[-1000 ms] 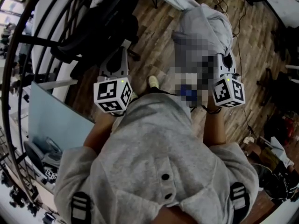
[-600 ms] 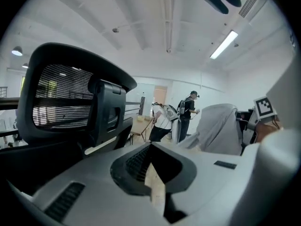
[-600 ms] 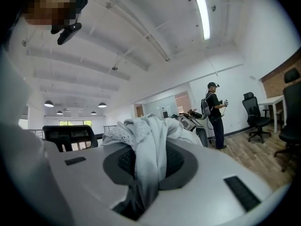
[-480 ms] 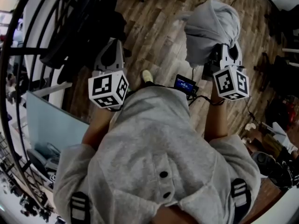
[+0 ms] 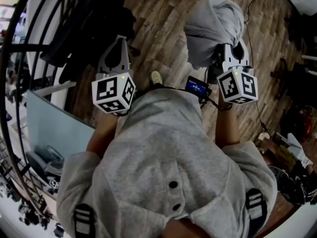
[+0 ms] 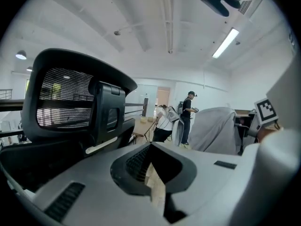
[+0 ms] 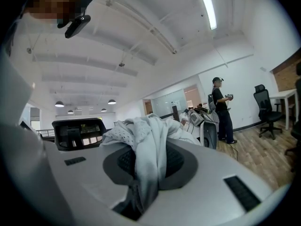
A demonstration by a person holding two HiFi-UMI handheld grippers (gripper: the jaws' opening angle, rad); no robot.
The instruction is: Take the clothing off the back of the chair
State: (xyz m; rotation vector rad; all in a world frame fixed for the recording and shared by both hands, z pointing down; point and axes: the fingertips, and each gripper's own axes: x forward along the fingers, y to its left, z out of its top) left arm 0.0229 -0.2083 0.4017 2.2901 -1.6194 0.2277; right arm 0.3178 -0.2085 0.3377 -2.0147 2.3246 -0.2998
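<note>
The grey clothing (image 5: 215,24) hangs in a bundle over the wooden floor, clear of the black mesh chair (image 5: 81,29) at the upper left. My right gripper (image 5: 231,51) is shut on it; in the right gripper view a fold of the clothing (image 7: 150,133) drapes out between the jaws of the right gripper (image 7: 146,166). My left gripper (image 5: 120,42) points at the chair's side, shut and holding nothing. In the left gripper view the left gripper (image 6: 151,163) faces the chair's headrest (image 6: 70,98), with the clothing (image 6: 211,131) off to the right.
A small screen device (image 5: 197,87) hangs at my chest. A pale blue panel (image 5: 54,128) stands at the left. Cables and dark clutter (image 5: 297,128) lie along the right. A standing person (image 7: 221,107) and another office chair (image 7: 263,102) are farther off.
My right gripper has carried the grey clothing a little to the left in the head view. The left gripper has slid slightly left and then stayed beside the chair.
</note>
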